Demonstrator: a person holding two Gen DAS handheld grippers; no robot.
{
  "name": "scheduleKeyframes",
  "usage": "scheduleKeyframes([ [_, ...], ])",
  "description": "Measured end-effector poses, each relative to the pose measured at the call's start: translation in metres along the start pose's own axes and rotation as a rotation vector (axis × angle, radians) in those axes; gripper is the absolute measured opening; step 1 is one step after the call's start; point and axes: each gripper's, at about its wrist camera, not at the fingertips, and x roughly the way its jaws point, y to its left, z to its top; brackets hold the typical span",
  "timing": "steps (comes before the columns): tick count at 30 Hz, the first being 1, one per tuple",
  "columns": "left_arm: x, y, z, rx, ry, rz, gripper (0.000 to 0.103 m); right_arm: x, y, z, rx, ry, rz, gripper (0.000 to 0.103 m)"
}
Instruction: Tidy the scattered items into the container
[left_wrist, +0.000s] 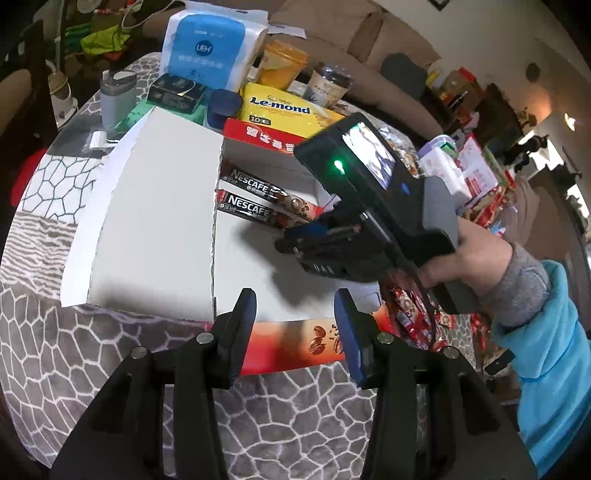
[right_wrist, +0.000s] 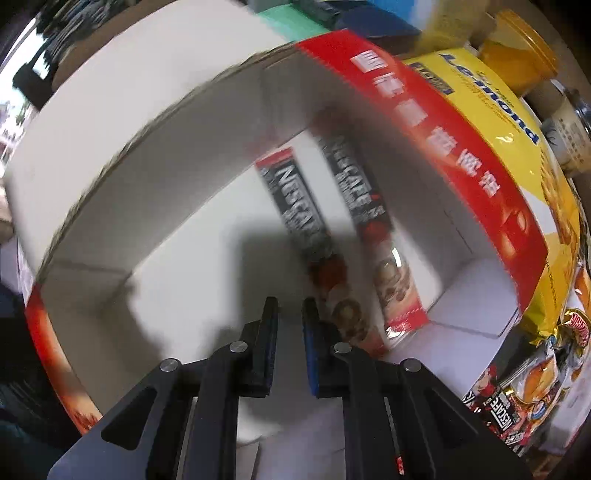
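Note:
An open carton with red outer walls (left_wrist: 266, 142) and a white lid flap (left_wrist: 155, 221) sits on the table. Two Nescafe sachets (left_wrist: 258, 188) (left_wrist: 255, 212) lie side by side on its white floor, also visible as sachets (right_wrist: 303, 221) (right_wrist: 365, 206) in the right wrist view. My right gripper (left_wrist: 291, 243) (right_wrist: 291, 308), held by a hand (left_wrist: 476, 254), points down into the carton beside them, its fingers nearly together with nothing between. My left gripper (left_wrist: 295, 306) hovers open over the carton's near wall (left_wrist: 314, 343), holding nothing. More red sachets (left_wrist: 410, 314) lie scattered right of the carton.
Behind the carton stand a blue tissue pack (left_wrist: 210, 48), a yellow Le-mond bag (left_wrist: 280, 107), a yellow tub (left_wrist: 282, 64), a lidded cup (left_wrist: 328, 85), a dark box (left_wrist: 175, 94) and a grey container (left_wrist: 118, 96). A patterned grey cloth (left_wrist: 74, 369) covers the table.

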Motion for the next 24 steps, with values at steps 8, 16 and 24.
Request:
scheduleKeyframes([
  [8, 0.003, -0.001, 0.002, 0.003, 0.007, 0.001, 0.042, -0.001, -0.017, 0.008, 0.055, -0.023, -0.105, 0.010],
  [16, 0.002, -0.001, 0.002, 0.003, 0.009, 0.011, 0.043, -0.032, -0.017, -0.011, 0.073, -0.112, -0.066, 0.029],
  [24, -0.002, -0.017, -0.001, 0.041, 0.013, 0.019, 0.043, -0.071, -0.031, -0.040, 0.155, -0.216, -0.056, 0.031],
])
